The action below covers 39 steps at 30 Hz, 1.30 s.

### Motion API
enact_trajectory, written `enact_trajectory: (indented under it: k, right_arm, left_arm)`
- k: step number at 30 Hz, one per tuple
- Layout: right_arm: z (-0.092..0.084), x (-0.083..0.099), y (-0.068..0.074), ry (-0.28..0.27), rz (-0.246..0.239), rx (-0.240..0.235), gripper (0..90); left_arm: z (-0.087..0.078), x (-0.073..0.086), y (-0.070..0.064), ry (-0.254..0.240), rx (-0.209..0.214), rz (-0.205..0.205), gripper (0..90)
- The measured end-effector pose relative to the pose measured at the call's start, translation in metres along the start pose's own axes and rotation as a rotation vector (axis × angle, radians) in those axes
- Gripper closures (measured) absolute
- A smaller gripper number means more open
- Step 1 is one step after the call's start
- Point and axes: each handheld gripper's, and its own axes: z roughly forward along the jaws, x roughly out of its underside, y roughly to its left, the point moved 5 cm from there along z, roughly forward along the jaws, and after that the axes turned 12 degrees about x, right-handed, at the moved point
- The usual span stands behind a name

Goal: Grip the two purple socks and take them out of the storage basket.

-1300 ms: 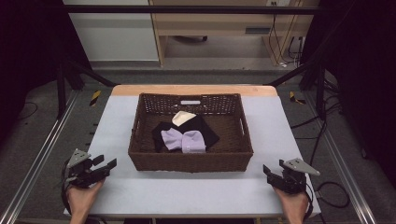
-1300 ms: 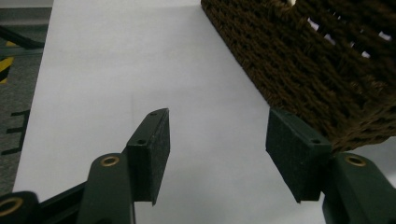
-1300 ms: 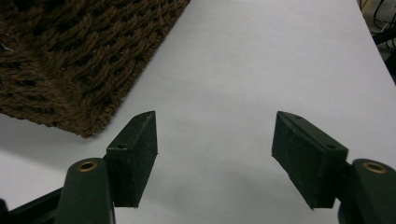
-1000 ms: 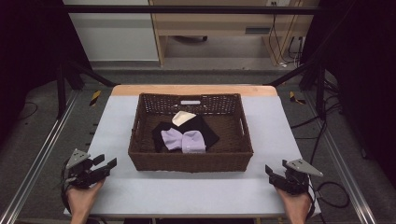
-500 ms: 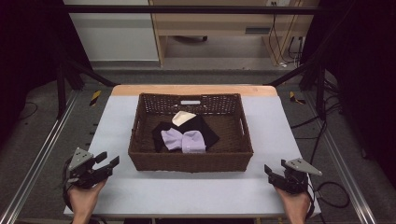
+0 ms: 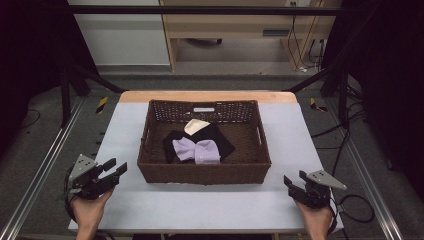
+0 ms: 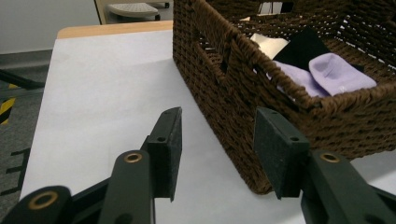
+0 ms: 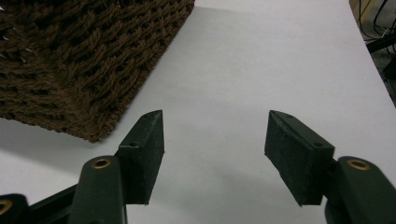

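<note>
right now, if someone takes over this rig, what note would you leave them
Left gripper: empty, jaws apart but just been closing, nothing between them; it sits at the near left of the table, pointing at the basket.
Right gripper: empty, jaws apart, also just been closing, at the near right.
Things: lilac socks lie on a black cloth inside the basket, with a cream piece behind.
Done: nothing picked up.
Left: likely reach in and take the socks.

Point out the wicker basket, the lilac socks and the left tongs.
wicker basket (image 6: 205,172), high view, on its near outer wall.
lilac socks (image 6: 196,150), high view, on the middle of the folded pair.
left tongs (image 6: 116,167), high view, midway between the two jaw tips.
</note>
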Motion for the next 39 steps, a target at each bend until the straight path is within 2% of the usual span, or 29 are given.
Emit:
enact_trajectory:
  k: [8,10,16,17,18,23,33,39]
  right_arm:
    - [-0.001,0.0,0.001,0.001,-0.001,-0.002,42.4]
    - [-0.001,-0.001,0.001,-0.001,-0.003,-0.002,42.9]
    - [-0.001,-0.001,0.001,-0.003,-0.001,-0.001,42.6]
    - [0.0,-0.001,0.001,-0.005,-0.005,0.0,42.5]
    - [0.0,-0.001,0.001,-0.005,-0.005,0.0,42.5]
    - [-0.001,-0.002,0.001,-0.004,-0.001,0.0,41.4]
    - [0.0,-0.002,0.0,-0.004,-0.001,-0.001,40.3]
    - [0.001,-0.002,-0.001,-0.002,-0.003,0.009,40.6]
  left_arm:
    - [-0.004,-0.019,-0.008,-0.034,0.013,0.022,55.5]
    - [-0.003,-0.026,-0.011,-0.038,0.021,0.022,55.2]
    - [0.002,-0.05,-0.02,-0.061,0.037,0.066,54.3]
    - [0.005,-0.059,-0.023,-0.068,0.044,0.073,53.8]
    - [0.005,-0.059,-0.023,-0.068,0.044,0.073,53.6]
    - [0.019,-0.085,-0.034,-0.079,0.071,0.091,52.1]
    - [0.045,-0.112,-0.048,-0.055,0.088,0.141,50.9]
    - [0.063,-0.126,-0.054,-0.042,0.098,0.145,50.2]
